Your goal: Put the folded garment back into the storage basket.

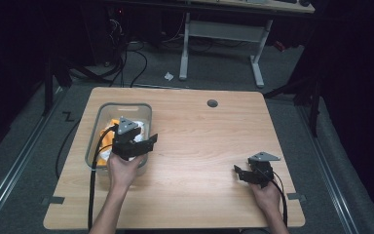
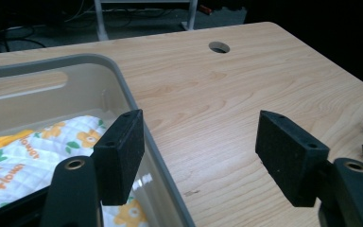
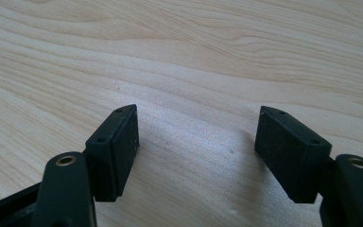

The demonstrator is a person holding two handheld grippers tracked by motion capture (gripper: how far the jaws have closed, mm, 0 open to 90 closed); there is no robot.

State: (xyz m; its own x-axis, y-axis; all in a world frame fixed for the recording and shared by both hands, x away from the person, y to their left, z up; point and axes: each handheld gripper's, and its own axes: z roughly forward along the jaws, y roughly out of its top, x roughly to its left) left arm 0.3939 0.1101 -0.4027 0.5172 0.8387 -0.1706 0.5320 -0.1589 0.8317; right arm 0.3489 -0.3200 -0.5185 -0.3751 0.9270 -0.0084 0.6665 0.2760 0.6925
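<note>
A translucent grey plastic bin [image 1: 99, 127] stands on the left part of the wooden table [image 1: 199, 131]. Inside it lies a white quilted cloth with orange flower print [image 2: 33, 146], with an orange piece beside it. My left gripper [image 1: 143, 145] hovers open over the bin's right rim [image 2: 139, 113], one jaw above the cloth and the other above bare table, nothing between them. My right gripper [image 1: 241, 173] stands open low over the table near the front right, empty. In the right gripper view its jaws [image 3: 198, 151] frame bare wood grain.
A round cable hole [image 1: 212, 103] sits near the table's far edge. Black cables trail from both grippers off the front edge. Beyond the table are a white desk frame [image 1: 221, 44], floor cables and a scrap of paper [image 1: 168, 76].
</note>
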